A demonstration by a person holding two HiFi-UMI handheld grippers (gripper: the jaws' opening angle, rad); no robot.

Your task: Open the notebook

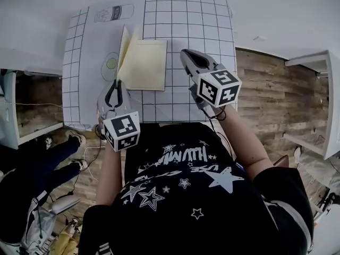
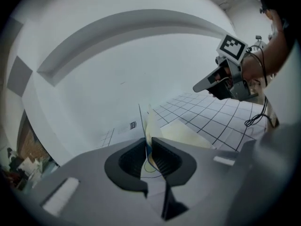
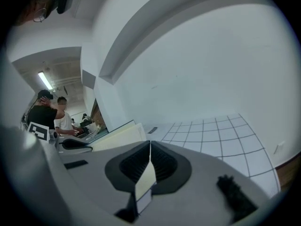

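Left gripper (image 1: 114,85) is pinching the cover (image 1: 125,54) of the notebook (image 1: 146,68) lying on the mat (image 1: 212,25); right gripper (image 1: 184,54) (clenched, empty) is hovering at its right edge. Slowly swinging that cover leftward seems wisest.

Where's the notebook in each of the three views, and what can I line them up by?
Head view: notebook upper centre, a leaf raised at its left by the left tool.
Left gripper view: notebook at centre, one leaf pinched between the jaws.
Right gripper view: notebook left of centre, a pale slab.
Shared landmark: the grid mat under it.
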